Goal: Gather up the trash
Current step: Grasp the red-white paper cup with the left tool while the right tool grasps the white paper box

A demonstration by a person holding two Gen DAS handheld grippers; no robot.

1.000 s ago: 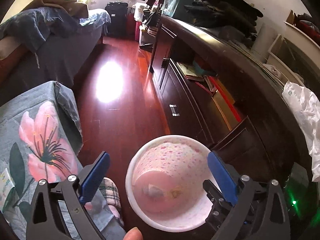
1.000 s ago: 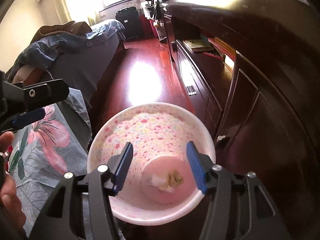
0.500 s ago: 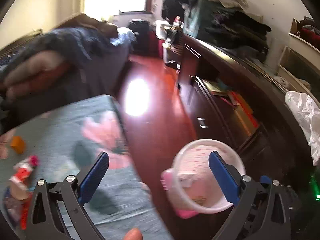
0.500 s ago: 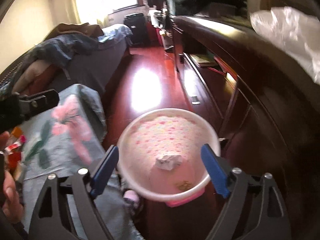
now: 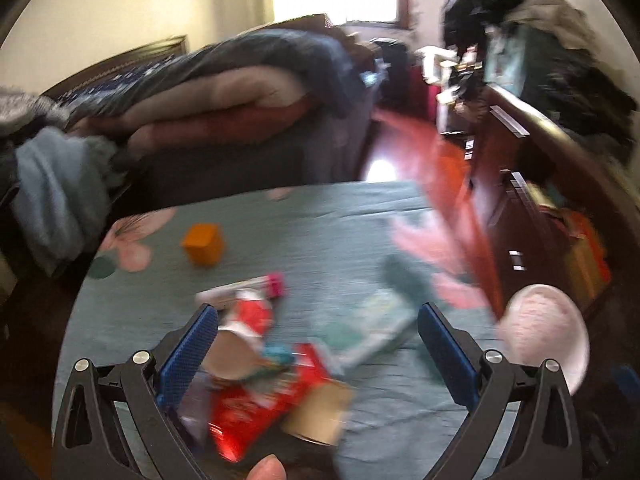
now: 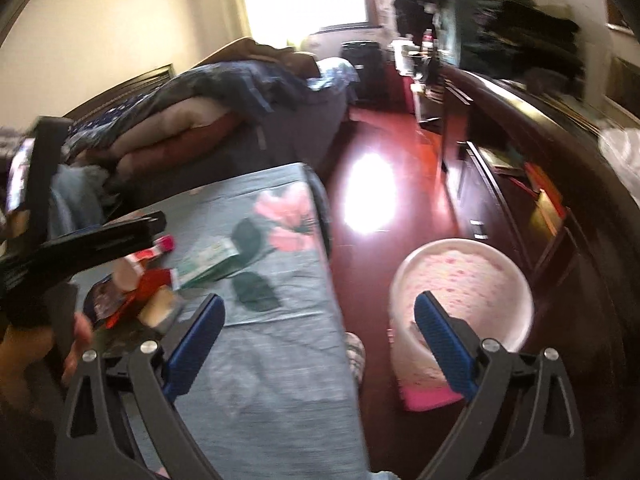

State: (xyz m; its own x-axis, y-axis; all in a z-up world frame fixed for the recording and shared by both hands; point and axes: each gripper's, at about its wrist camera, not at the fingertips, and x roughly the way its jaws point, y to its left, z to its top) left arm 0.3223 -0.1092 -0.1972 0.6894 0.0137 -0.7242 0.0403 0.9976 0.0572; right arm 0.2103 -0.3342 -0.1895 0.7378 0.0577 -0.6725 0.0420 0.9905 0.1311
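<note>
A pile of trash lies on a table with a grey-blue floral cloth (image 5: pixel 320 232): a red snack wrapper (image 5: pixel 256 404), a paper cup (image 5: pixel 232 354), a cardboard tube (image 5: pixel 320 410), a green-white packet (image 5: pixel 380 320), a pink-capped tube (image 5: pixel 248 286) and an orange block (image 5: pixel 202 245). My left gripper (image 5: pixel 316 340) is open just above the pile. The pink flowered trash bin (image 6: pixel 460 292) stands on the red floor right of the table. My right gripper (image 6: pixel 320 328) is open and empty, between the table edge and the bin. The views are motion-blurred.
A dark wooden cabinet (image 6: pixel 560 184) runs along the right wall. A bed with heaped bedding (image 5: pixel 224 96) lies behind the table. A slipper (image 6: pixel 356 356) lies on the floor by the table. My left gripper (image 6: pixel 80 240) shows at the left of the right wrist view.
Both grippers have swung left and away from the bin. The left one now hangs over the trash pile on the table. The right one has pulled back from over the bin.
</note>
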